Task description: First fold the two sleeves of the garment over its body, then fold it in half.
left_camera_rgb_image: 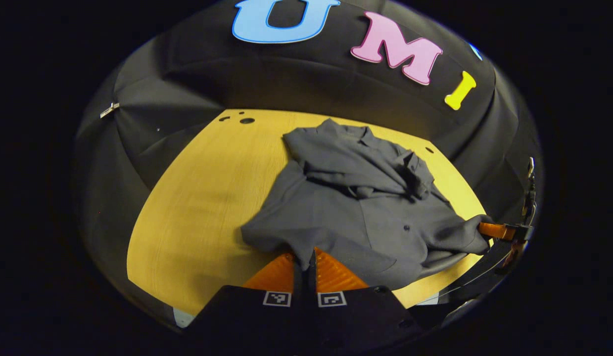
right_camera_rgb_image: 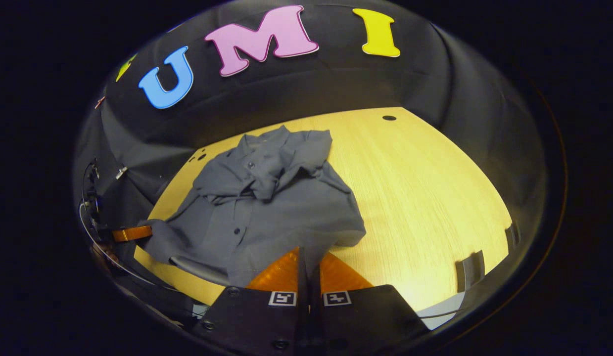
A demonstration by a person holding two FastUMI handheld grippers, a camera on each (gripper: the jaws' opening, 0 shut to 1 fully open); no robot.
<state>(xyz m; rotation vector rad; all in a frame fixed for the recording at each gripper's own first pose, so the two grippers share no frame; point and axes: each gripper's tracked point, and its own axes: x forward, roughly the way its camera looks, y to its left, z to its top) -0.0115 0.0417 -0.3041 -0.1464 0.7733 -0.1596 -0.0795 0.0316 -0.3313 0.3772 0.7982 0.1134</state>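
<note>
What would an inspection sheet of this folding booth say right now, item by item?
Surface: pale wooden table with small round holes.
Job's things: grey button-up shirt, sleeves folded over its body, hem nearest both grippers.
Clutter: nothing seen.
Grippers: left gripper shut on shirt hem; right gripper shut on hem too.
Cables: thin cable hanging by the left gripper.
Surroundings: black cloth wall; metal clip on it.
</note>
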